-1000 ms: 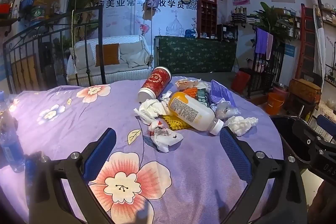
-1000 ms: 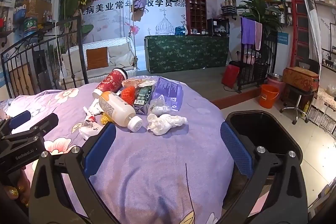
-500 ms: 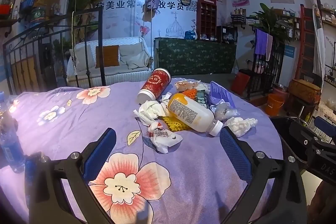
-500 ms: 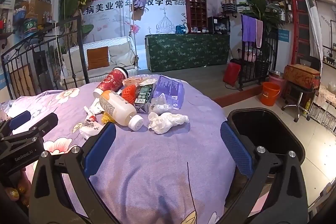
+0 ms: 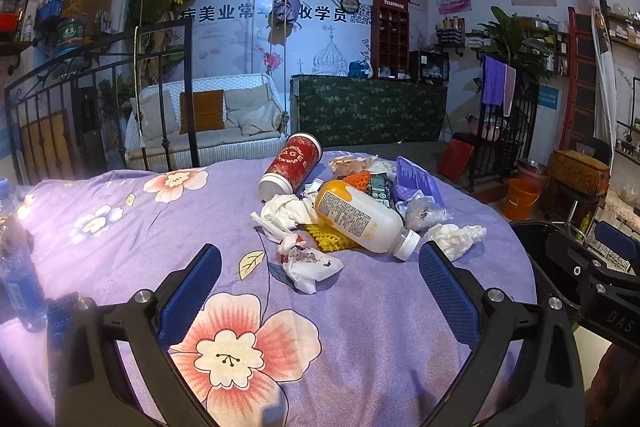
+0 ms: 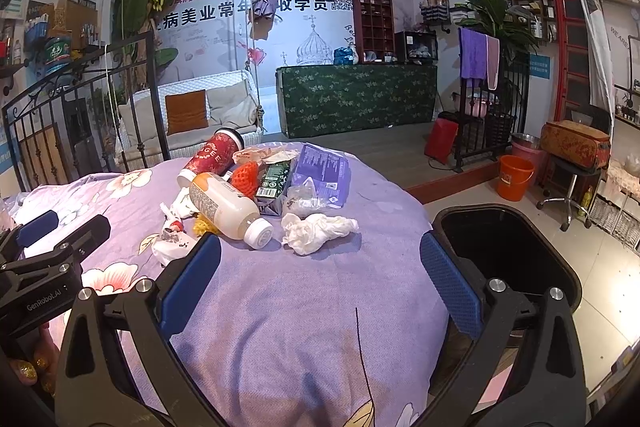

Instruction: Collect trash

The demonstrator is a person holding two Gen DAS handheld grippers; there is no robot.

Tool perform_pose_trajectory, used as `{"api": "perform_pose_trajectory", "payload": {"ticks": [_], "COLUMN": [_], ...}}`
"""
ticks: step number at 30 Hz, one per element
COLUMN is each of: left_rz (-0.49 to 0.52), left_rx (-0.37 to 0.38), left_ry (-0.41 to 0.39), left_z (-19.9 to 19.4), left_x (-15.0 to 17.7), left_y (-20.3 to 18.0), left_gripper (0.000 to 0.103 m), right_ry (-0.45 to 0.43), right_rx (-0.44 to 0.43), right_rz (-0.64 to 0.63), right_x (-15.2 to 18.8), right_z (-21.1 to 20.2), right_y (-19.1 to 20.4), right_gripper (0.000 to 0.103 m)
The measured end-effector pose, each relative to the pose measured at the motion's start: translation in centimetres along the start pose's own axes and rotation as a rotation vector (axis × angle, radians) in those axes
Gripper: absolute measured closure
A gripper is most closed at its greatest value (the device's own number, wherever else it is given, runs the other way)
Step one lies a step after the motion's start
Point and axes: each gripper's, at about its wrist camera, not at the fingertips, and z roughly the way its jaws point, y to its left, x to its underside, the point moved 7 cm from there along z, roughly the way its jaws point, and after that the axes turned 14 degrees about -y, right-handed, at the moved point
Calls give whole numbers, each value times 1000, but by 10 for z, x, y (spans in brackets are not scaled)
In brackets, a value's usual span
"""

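Left gripper (image 5: 320, 275) hovering low over the purple floral tablecloth (image 5: 120, 211), blue-padded fingers spread wide, gripping nothing. Right gripper (image 6: 320, 267) likewise gaping and empty, poised just short of the crumpled white tissue (image 6: 316, 231). Lying in a heap mid-table: that tissue beside the capped white plastic bottle with orange shoulder (image 6: 228, 205), tipped-over red paper cup (image 6: 214, 157), green carton (image 6: 274, 179), purple wrapper (image 6: 322, 167), small crumpled printed wrapper (image 5: 306, 261). Standing open off the table's right edge: black plastic bin (image 6: 520, 227).
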Motion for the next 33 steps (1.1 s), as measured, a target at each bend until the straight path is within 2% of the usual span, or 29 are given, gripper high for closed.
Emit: {"api": "perform_pose_trajectory", "payload": {"ticks": [33], "left_rz": [0], "left_rx": [2], "left_ry": [15], "left_z": [3], "left_x": [7], "left_y": [-1], "left_gripper": [6], "right_ry": [20], "right_rx": [-7], "right_rz": [13], "right_x": [9], "right_z": [4], "right_y": [0], "right_gripper": [5]}}
